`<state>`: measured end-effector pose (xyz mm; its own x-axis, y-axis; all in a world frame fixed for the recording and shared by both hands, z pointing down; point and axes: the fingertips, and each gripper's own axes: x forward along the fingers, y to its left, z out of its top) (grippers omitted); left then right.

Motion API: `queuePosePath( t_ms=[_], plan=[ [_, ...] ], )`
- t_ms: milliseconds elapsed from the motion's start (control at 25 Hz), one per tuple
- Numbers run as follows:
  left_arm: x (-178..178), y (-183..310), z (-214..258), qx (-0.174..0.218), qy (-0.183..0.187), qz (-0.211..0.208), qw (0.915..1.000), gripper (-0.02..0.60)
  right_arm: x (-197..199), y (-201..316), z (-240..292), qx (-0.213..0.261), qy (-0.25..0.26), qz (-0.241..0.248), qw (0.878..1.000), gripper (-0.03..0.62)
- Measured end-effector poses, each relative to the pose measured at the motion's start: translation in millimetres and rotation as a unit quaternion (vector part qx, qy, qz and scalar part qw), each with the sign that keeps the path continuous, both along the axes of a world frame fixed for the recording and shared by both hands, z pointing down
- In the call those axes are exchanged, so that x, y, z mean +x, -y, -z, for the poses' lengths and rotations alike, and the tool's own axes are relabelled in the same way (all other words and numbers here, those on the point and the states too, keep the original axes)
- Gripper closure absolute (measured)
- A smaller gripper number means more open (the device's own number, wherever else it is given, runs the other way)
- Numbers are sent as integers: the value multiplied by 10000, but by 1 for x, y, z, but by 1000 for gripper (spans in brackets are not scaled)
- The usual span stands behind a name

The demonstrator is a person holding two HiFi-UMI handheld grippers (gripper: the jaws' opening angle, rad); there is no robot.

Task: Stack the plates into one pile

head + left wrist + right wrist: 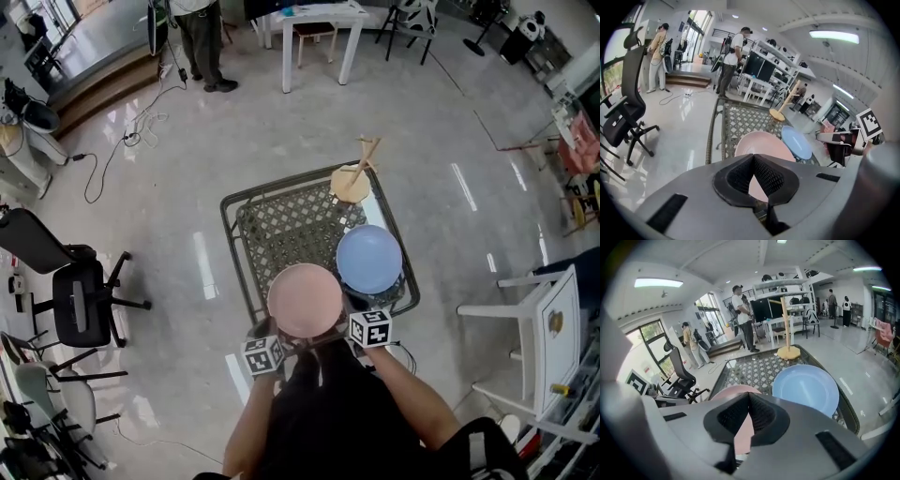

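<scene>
Left gripper [273, 339] has its jaws closed on the near rim of the pink plate [305, 298]. In the left gripper view, the left gripper [753, 176] shows ribbed pads meeting at the top, with pink rim wedged in the gap below.

Right gripper [355, 324] is the same, clamped on the pink plate's near rim to the right of the left one. In the right gripper view, the right gripper [749, 416] has pads pressed together over the pink plate [736, 391]. A marker cube sits on each gripper, lower centre of the head view, with the person's forearms behind them.

The pink plate is held between both grippers at the near edge of the lattice table [291, 230], centre of the frame and slightly low. Can't tell if it clears the tabletop.

Blue plate [368, 259] lies flat on the table just right of and above the pink one, and the rims meet in the head view. It also shows in the left gripper view [797, 141] right of the pink plate [761, 144], and in the right gripper view [805, 388].

Wooden stand [352, 183] is on the table's far right corner, round base with a tilted stick.

Black office chair [80, 300] is at left on the glossy floor. A standing person [202, 42] and a white table [319, 19] are at the top of the frame, and white furniture [553, 328] is at right.
</scene>
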<state>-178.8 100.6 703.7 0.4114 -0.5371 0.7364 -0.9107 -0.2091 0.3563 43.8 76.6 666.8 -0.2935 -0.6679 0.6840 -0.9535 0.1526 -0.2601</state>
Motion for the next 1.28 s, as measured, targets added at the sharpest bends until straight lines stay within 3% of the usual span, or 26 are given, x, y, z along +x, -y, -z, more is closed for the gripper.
queuePosePath(
  t_ms=[160, 320, 600, 840, 1280],
  plan=[
    [13, 12, 39, 545, -316, -93, 9980, 566, -4, 5, 46, 508, 315, -113, 9981, 585],
    [24, 17, 63, 787, -497, -278, 9953, 566, -8, 9, 87, 936, 369, -187, 9948, 585],
    [58, 31, 91, 1213, -630, -565, 9890, 566, 13, 9, 121, 1233, 494, -343, 9905, 585],
    [83, 53, 101, 1327, -492, -707, 9874, 566, 51, 13, 119, 1233, 336, -469, 9907, 585],
    [183, 89, 107, 1357, -489, -1197, 9823, 566, 148, 25, 106, 1094, 232, -952, 9892, 585]
  ],
)
